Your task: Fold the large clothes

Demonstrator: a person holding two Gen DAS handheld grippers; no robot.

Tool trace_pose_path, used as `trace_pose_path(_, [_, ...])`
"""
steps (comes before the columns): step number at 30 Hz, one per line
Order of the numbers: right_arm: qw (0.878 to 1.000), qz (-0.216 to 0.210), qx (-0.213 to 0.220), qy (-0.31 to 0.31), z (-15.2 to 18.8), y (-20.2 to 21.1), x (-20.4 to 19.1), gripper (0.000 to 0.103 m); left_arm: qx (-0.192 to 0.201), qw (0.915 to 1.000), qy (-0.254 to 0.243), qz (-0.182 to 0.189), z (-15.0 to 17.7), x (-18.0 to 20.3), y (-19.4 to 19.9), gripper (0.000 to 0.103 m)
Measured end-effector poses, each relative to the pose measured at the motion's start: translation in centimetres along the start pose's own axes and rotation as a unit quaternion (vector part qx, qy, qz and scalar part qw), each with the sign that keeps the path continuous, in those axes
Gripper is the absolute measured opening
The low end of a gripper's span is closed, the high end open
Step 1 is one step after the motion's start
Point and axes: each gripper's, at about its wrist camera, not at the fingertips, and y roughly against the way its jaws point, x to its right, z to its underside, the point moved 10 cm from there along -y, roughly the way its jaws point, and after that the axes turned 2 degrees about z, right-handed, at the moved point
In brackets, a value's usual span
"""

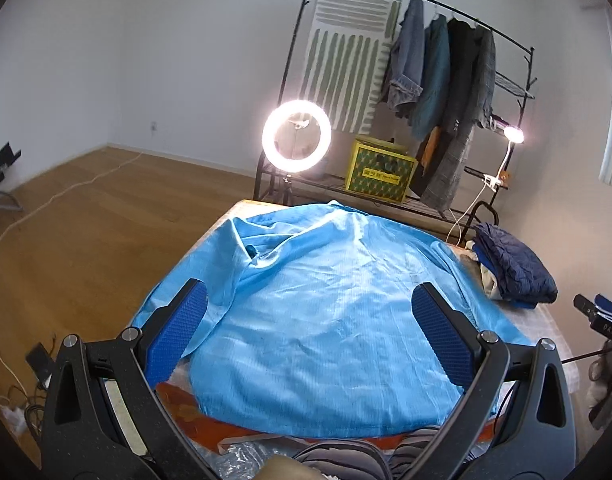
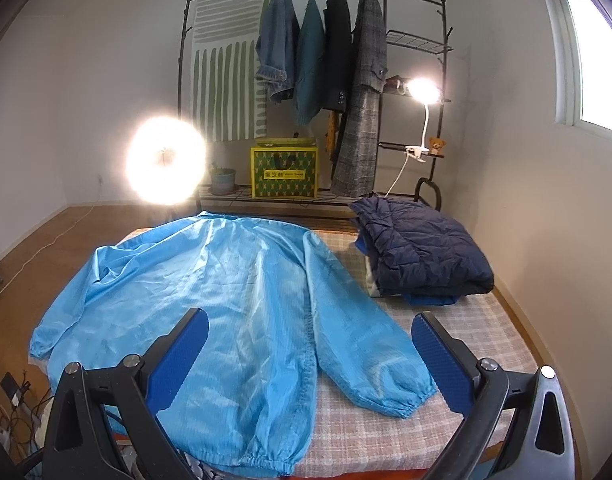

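Observation:
A large light-blue jacket (image 1: 326,312) lies spread flat, back up, on the checked table (image 2: 486,328). In the right wrist view the jacket (image 2: 226,300) has its right sleeve (image 2: 366,352) stretched toward the near edge, with the elastic cuff on the cloth. My left gripper (image 1: 308,320) is open and empty, hovering above the jacket's lower middle. My right gripper (image 2: 310,352) is open and empty above the jacket's right side and sleeve. The other gripper (image 1: 602,320) shows at the right edge of the left wrist view.
A stack of folded clothes topped by a navy quilted jacket (image 2: 422,248) sits at the table's far right. Behind stand a ring light (image 1: 296,134), a clothes rack (image 2: 326,60) with hanging coats, a yellow box (image 2: 284,172) and a clip lamp (image 2: 424,90). Cables lie on the wood floor (image 1: 66,240) at left.

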Motion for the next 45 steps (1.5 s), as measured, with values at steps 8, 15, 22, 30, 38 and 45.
trace_pose_path(8, [0.998,-0.056,-0.010,0.006,0.7,-1.9,-2.6,0.099,-0.018,0.9992,0.002,-0.037,0.7,-5.2,-0.4,0.103])
trace_pose_path(15, [0.991,-0.127,-0.001,-0.030,1.2,-1.9,-5.7,0.092,-0.037,0.9954,0.073,-0.050,2.0,-14.4,-1.3,0.082])
trace_pose_path(22, [0.987,-0.160,0.016,-0.024,-0.4,0.1,-9.6,0.086,-0.096,0.9827,0.155,-0.035,5.9,-22.9,-4.0,0.076])
trace_pose_path(30, [0.979,-0.200,-0.008,-0.039,-1.6,1.7,-13.0,0.072,-0.154,0.9571,0.245,-0.011,10.9,-27.8,-8.8,0.064])
trace_pose_path(38, [0.975,-0.218,-0.017,-0.033,-1.9,0.5,-14.4,0.058,-0.208,0.9159,0.343,-0.003,16.0,-29.6,-14.5,0.064])
trace_pose_path(45, [0.969,-0.242,-0.041,-0.027,-2.4,-5.1,-16.6,0.057,-0.227,0.9007,0.368,-0.043,17.6,-31.4,-17.3,0.064])
